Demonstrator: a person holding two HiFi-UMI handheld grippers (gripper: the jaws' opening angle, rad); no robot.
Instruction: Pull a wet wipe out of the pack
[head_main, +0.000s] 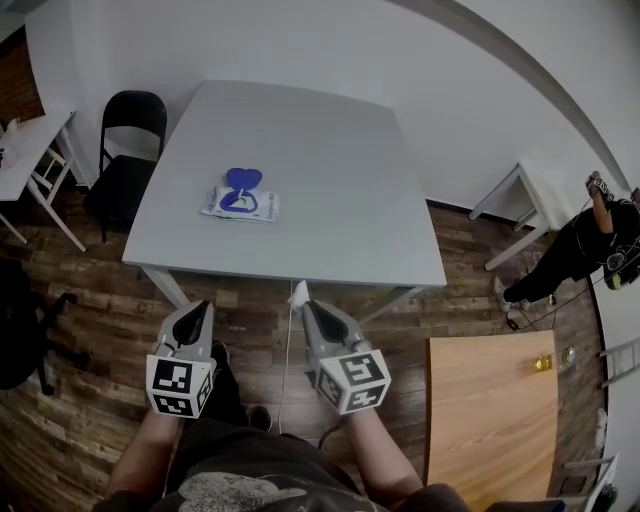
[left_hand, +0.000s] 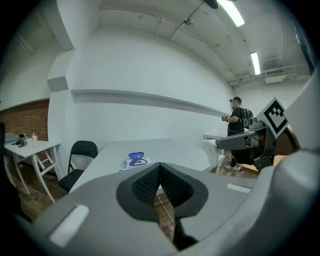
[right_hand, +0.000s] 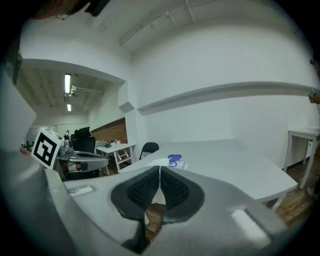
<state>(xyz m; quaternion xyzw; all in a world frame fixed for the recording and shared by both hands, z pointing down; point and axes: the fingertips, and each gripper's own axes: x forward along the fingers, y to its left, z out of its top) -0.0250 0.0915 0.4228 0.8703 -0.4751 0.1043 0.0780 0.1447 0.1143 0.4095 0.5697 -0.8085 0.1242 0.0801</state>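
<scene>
The wet wipe pack (head_main: 240, 203) lies flat on the grey table (head_main: 340, 140), left of its middle, with its blue lid (head_main: 243, 179) flipped open. Both grippers are held off the table, in front of its near edge, over the floor. My right gripper (head_main: 305, 304) is shut on a white wet wipe (head_main: 298, 294) that sticks up from its tips; the wipe (right_hand: 157, 162) shows just past the closed pads. The left gripper view shows that wipe (left_hand: 212, 152) hanging from the right gripper. My left gripper (head_main: 203, 306) is shut with nothing between its pads (left_hand: 150, 182).
A black chair (head_main: 125, 150) stands at the table's left side. White tables stand at far left (head_main: 25, 150) and right (head_main: 520, 195). A person (head_main: 590, 240) is by the right wall. A wooden tabletop (head_main: 490, 410) is close on my right. A cable (head_main: 285, 370) runs over the floor.
</scene>
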